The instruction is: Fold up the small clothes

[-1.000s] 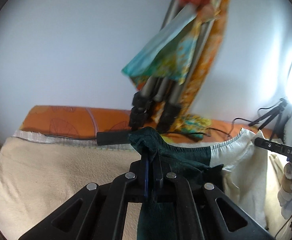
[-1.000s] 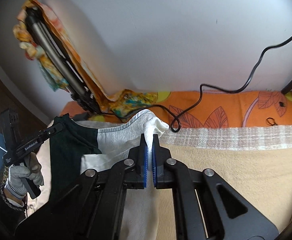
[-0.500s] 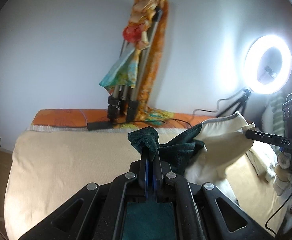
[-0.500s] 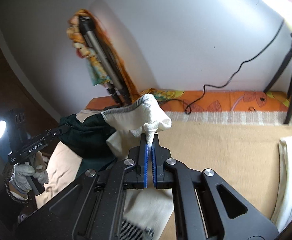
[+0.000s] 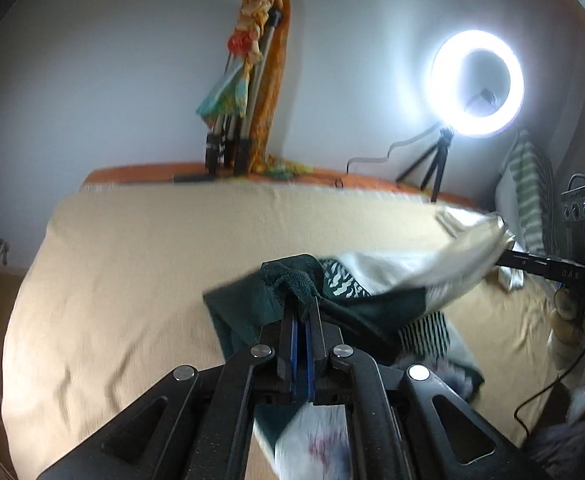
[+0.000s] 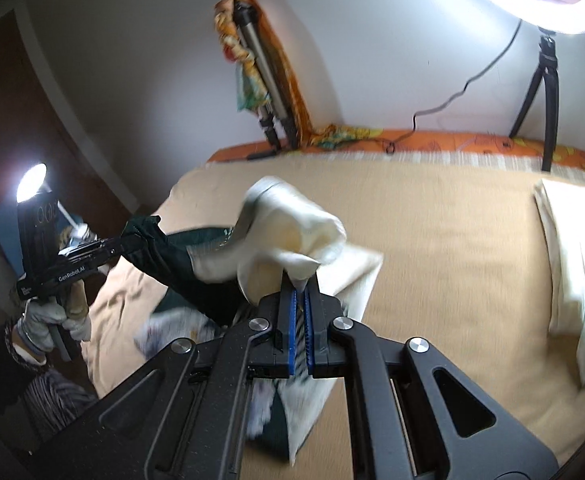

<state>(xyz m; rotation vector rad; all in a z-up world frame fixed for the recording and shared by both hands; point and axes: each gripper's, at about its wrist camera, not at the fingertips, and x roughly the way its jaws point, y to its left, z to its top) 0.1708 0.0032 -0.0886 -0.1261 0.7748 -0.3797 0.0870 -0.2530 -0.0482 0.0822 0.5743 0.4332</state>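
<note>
A small garment, dark green on one side and cream white on the other, hangs stretched between my two grippers above the beige bedspread. My left gripper is shut on the green end. My right gripper is shut on the white end. The right gripper also shows at the right of the left wrist view, and the left gripper at the left of the right wrist view. The garment's lower part is blurred, with striped patches.
A lit ring light on a small tripod stands at the bed's far edge, with a folded tripod draped in orange cloth beside it. A folded white cloth lies on the right. A striped pillow is far right.
Both grippers have pulled back and down from the wall toward the near part of the bed, carrying the garment. More of the bedspread and the ring light now show.
</note>
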